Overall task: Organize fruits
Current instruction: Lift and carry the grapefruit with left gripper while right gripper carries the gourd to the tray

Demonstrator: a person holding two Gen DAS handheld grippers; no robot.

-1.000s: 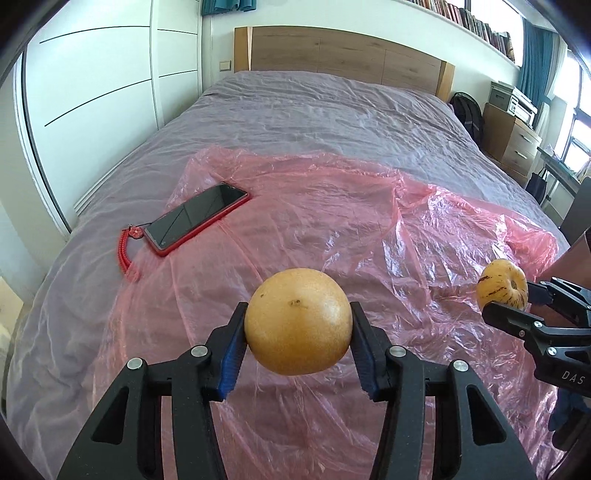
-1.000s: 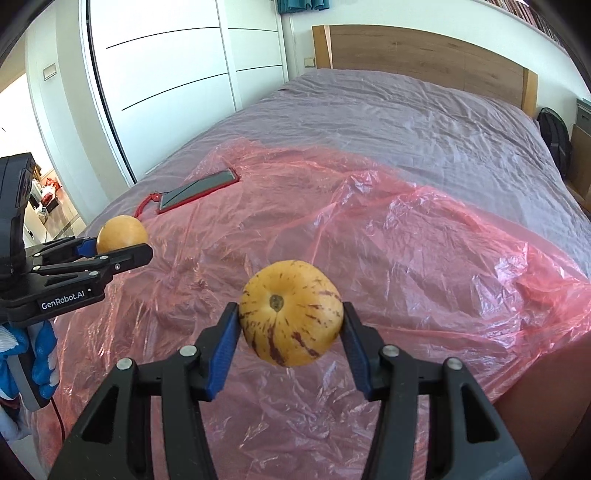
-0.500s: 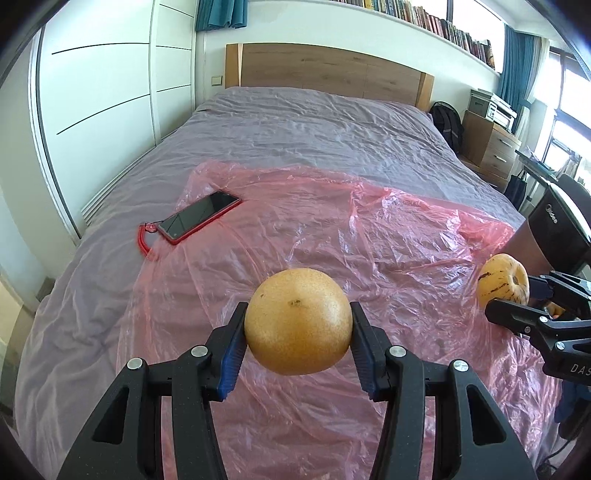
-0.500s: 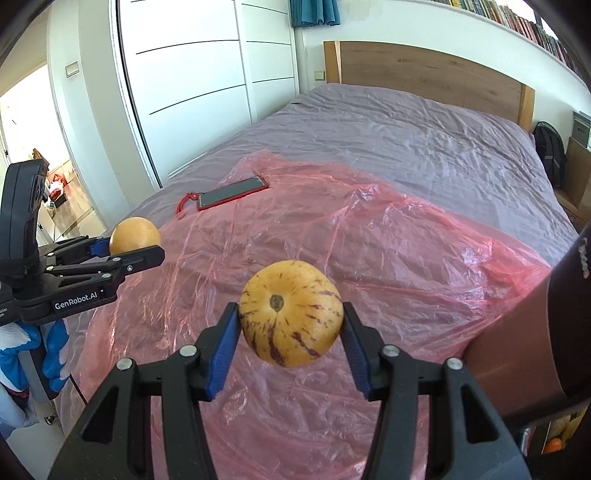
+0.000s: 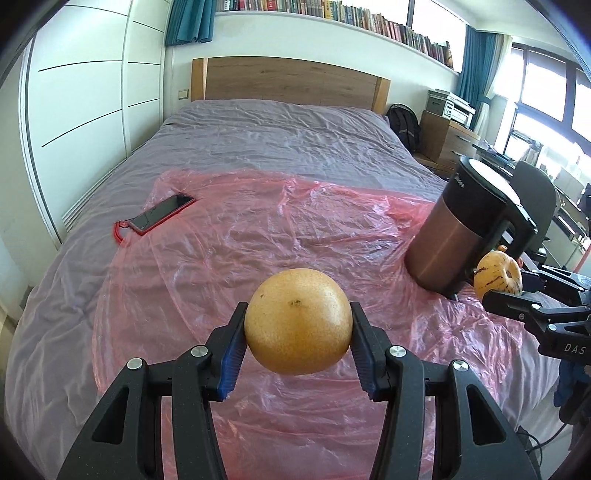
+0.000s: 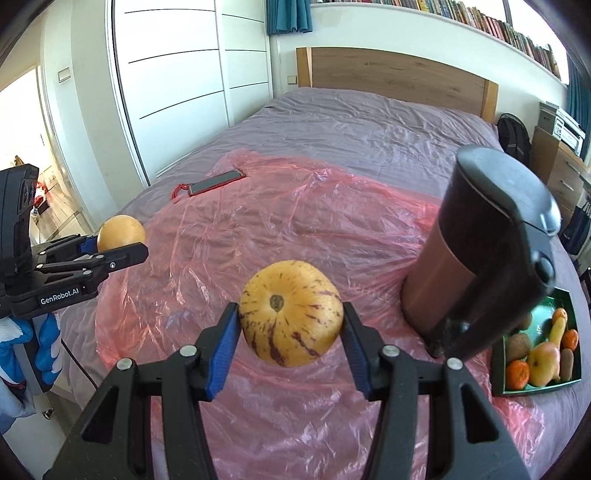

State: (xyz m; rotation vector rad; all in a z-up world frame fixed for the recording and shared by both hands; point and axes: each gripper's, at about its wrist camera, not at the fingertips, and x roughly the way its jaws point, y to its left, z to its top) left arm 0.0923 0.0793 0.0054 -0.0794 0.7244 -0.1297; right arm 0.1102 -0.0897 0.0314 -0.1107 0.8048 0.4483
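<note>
A wrinkled pink plastic sheet (image 5: 258, 236) is spread over the near half of a bed covered in a grey-purple bedspread (image 5: 280, 136), with a wooden headboard (image 5: 291, 83) set against the far wall. A smartphone in a red case (image 5: 161, 214) is laid screen-up at the sheet's far left corner, a red coiled cord (image 5: 119, 232) being attached at its near end, and a copper-and-black electric kettle (image 6: 476, 251) is stood upright at the sheet's right side. White wardrobe doors (image 5: 92, 96) are seen to the left, a long shelf of books (image 5: 332, 14) is mounted above the headboard, and a black backpack (image 5: 404, 125) is propped beside a wooden chest of drawers (image 5: 443, 144).
</note>
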